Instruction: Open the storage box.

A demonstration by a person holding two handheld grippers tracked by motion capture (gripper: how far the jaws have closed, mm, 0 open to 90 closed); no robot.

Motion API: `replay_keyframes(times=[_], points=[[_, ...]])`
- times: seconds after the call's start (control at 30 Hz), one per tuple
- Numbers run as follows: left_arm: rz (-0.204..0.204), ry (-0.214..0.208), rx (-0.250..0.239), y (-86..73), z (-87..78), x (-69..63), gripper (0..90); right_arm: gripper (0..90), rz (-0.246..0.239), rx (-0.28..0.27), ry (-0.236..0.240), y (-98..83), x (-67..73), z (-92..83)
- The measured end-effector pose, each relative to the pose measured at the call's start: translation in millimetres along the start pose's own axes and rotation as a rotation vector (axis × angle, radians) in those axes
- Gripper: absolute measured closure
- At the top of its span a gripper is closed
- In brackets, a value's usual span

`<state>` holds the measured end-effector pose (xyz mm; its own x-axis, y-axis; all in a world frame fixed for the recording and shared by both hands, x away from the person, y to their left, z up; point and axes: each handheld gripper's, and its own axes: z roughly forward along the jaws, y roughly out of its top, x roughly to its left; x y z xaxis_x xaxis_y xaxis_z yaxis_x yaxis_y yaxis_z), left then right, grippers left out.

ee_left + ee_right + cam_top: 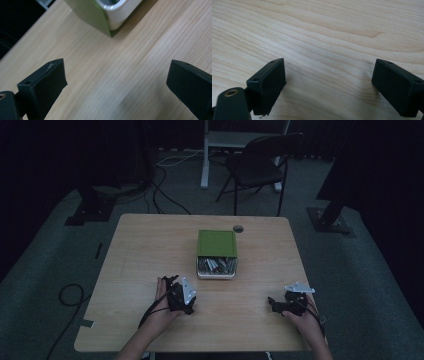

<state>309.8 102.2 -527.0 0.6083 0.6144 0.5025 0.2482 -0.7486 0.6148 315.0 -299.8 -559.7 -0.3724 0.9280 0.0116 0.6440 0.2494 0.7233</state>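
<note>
Nearest the high camera, two forearms are seen entering from the bottom edge, each hand wrapped around a gripper resting low over the table. The left gripper is held just short of the box, slightly to its left, its grey plate turned up and inward. Its jaws are spread wide in the left gripper view, with nothing between them but bare wood grain; a corner of the box, green side and white rim, is caught at the top of that view, near but not touched. The right gripper is held well apart from the box, toward the table's near right part, jaws pointing leftward. In the right gripper view its jaws are likewise spread, with plain tabletop between and beyond them. The box stands about mid-table, a little toward the far edge: a white tray partly covered by a green lid, the near end left open, where a row of pale, metallic-looking items is seen; what they are cannot be told. A small round hole is noted in the table just beyond the box. Farther off, a dark folding chair stands on grey floor, with cables trailing at left.
</note>
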Motion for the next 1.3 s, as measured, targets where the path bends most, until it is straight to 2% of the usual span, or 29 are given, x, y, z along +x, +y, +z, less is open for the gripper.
replay_keyframes(times=[0.13,0.17,0.27,0.3,0.33,0.4,0.5,0.67,0.7,0.73,0.8,1.0,1.03,1.1,1.13,1.17,1.2,1.23,1.3], points=[[0.047,0.012,-0.026,8.6,0.3,-5.2,3.2,11.4,0.0,0.0,0.0,0.0,0.0,0.0],[0.085,0.022,-0.03,11.3,0.2,-6.9,4.7,11.4,0.0,0.0,0.0,0.0,0.0,0.0],[0.156,0.025,-0.034,17.1,1.0,-11.5,6.0,11.4,0.0,0.0,0.0,0.0,0.0,0.0],[0.156,0.025,-0.034,17.1,1.0,-11.5,6.0,11.4,0.0,0.0,0.0,0.0,0.0,0.0],[0.215,0.051,-0.047,20.3,2.0,-15.6,6.0,11.4,0.0,0.0,0.0,0.0,0.0,0.0],[0.257,0.07,-0.051,23.3,3.2,-18.7,5.9,11.4,0.0,0.0,0.0,0.0,0.0,0.0],[0.278,0.088,-0.056,26.8,5.2,-20.1,6.0,11.4,0.0,0.0,0.0,0.0,0.0,0.0],[0.286,0.086,-0.066,29.3,7.2,-21.7,6.0,11.4,0.0,0.0,0.0,0.0,0.0,0.0],[0.312,0.078,-0.066,30.9,8.9,-23.8,10.9,11.4,0.0,-0.001,0.0,0.0,0.0,0.1],[0.315,0.081,-0.067,31.1,10.2,-24.2,13.8,11.4,0.001,0.0,0.0,0.1,0.0,0.1],[0.342,0.083,-0.058,31.2,11.8,-23.9,15.1,11.4,0.001,-0.001,-0.001,0.3,-0.2,0.4],[0.369,0.092,-0.087,33.4,15.0,-25.4,21.9,11.4,0.001,-0.001,-0.001,0.4,-0.3,0.5],[0.395,0.076,-0.1,35.5,16.0,-25.5,22.1,11.4,0.001,-0.001,-0.001,0.4,-0.2,0.5],[0.399,0.0,-0.159,36.1,20.2,-24.0,30.9,11.4,0.001,-0.001,-0.001,0.4,-0.2,0.5],[0.374,-0.007,-0.176,36.1,22.3,-23.6,33.8,11.4,0.001,-0.001,-0.001,0.4,-0.3,0.5],[0.371,0.006,-0.163,35.9,23.9,-23.3,34.1,11.4,0.001,-0.001,-0.002,0.4,-0.2,0.5],[0.387,0.024,-0.155,35.7,25.1,-23.4,37.2,11.4,0.001,-0.001,-0.001,0.4,-0.2,0.5],[0.387,0.031,-0.158,35.8,25.9,-23.4,40.6,11.4,0.001,-0.001,-0.002,0.4,-0.2,0.5],[0.379,0.027,-0.17,35.8,28.6,-23.4,40.9,11.5,0.001,-0.001,-0.002,0.4,-0.2,0.5]])
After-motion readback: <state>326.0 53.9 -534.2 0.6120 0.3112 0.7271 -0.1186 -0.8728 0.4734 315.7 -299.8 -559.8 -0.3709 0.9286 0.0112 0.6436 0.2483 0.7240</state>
